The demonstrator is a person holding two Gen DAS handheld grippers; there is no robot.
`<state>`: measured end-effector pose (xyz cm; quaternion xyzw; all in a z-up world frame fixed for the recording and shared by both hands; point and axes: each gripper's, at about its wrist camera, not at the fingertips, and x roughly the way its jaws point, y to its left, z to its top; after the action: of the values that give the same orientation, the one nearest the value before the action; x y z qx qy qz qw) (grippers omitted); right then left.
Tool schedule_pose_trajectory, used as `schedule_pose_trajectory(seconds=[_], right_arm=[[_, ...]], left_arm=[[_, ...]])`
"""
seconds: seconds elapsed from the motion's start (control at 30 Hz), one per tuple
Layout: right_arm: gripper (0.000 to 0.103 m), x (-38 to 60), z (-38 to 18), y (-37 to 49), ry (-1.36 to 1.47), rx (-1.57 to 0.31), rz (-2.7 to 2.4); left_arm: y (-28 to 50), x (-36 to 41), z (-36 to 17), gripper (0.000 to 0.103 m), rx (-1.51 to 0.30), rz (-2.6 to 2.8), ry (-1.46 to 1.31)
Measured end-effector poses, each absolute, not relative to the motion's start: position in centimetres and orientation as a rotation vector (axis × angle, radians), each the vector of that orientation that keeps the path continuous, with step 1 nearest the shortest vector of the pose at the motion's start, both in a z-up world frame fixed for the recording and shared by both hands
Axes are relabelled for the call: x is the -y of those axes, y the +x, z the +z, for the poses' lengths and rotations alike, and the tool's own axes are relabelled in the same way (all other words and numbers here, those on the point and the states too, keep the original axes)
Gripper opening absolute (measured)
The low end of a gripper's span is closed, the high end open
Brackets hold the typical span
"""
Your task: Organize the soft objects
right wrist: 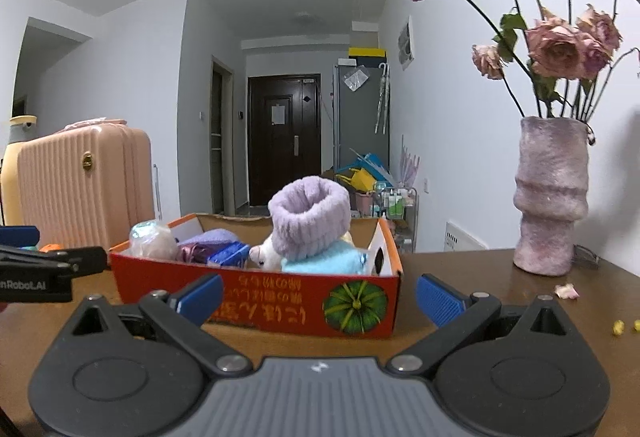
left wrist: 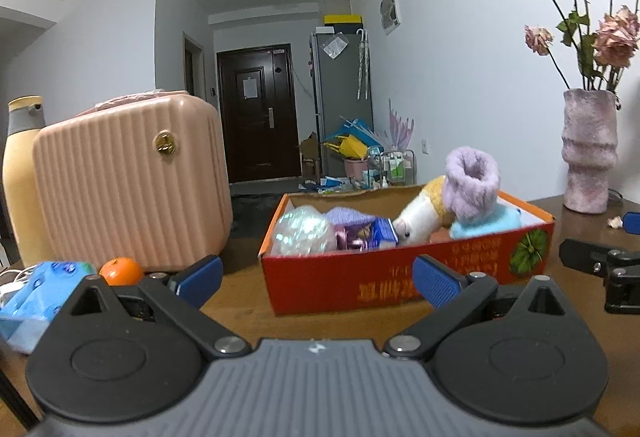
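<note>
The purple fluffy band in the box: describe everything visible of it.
The purple fluffy band is a thick ring of plush, ribbed-looking lilac fabric, standing with its opening up and tilted slightly. It sits highest in the red cardboard box, resting on a light blue plush item and against a white stuffed toy. Neither gripper touches it.

Random stuff sharing the bench

Pink ribbed suitcase [left wrist: 132,181] on the left with an orange [left wrist: 121,271] just in front, fuzzy pink vase [right wrist: 551,197] of dried roses [right wrist: 556,45] on the right, dark door [left wrist: 259,113] down the hall.
</note>
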<state>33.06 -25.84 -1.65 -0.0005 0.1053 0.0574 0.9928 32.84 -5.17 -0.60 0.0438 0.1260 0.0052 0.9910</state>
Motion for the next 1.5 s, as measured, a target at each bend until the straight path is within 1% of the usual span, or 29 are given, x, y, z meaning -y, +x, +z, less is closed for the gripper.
schedule_pose_trajectory(seconds=[0.5,0.77,1.13,1.5], right_arm=[[0.103,25.1,-1.8,23.5,-0.038,-0.262,0.136],[0.103,24.8,-1.5,19.0,-0.043,-0.271,0.135],[0.103,24.7,-1.3,14.0,-0.044,-0.282,0.121],[0.103,23.7,-0.8,11.4,-0.053,-0.238,0.13]], left_arm=[[23.0,4.6,-0.7,0.103,-0.278,-0.016,0.121],[18.9,4.0,-0.7,0.103,-0.304,-0.027,0.134],[14.6,3.1,0.1,0.103,-0.315,-0.039,0.124],[11.6,2.1,1.2,0.103,-0.303,-0.049,0.058]])
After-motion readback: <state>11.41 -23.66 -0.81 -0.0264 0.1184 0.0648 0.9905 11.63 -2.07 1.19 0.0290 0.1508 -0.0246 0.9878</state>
